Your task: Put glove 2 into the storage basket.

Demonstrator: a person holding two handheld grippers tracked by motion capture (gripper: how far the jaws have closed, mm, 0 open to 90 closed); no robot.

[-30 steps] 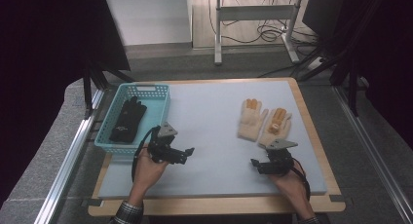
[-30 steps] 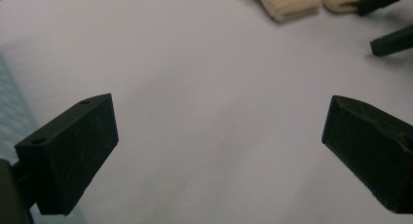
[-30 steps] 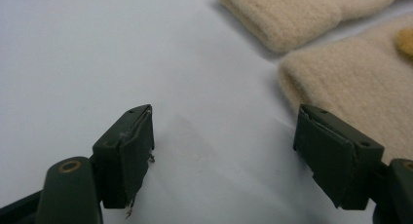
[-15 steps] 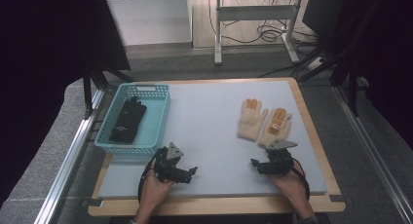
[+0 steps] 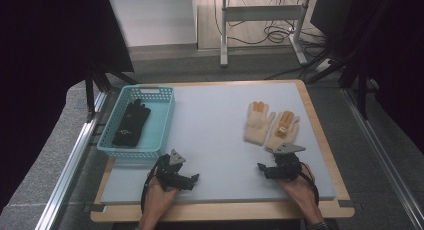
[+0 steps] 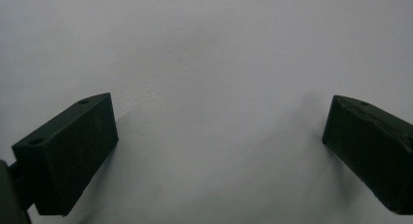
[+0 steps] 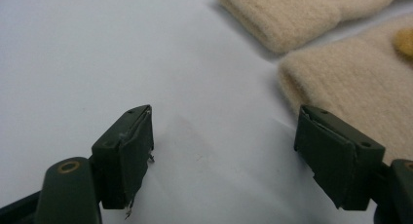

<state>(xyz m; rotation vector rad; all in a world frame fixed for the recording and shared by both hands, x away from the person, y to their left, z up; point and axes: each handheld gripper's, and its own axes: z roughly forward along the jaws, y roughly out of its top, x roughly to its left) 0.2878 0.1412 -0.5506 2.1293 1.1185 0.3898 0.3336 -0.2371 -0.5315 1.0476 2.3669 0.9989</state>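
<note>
Beige knit gloves (image 5: 271,125) are laid on the bench (image 5: 215,140) just beyond the right gripper (image 7: 224,151), fingers wide; the left gripper (image 6: 219,151), equally wide, holds nothing; thin cuff fabric may be missed or dragged.

arms: my forearms are cut off at the bottom edge of the high view | gloves: both tan gloves (image 7: 341,63) run off the top and right edges of my right tongs view | black glove (image 5: 131,123): lies in the basket (image 5: 150,92), too small to see details
</note>
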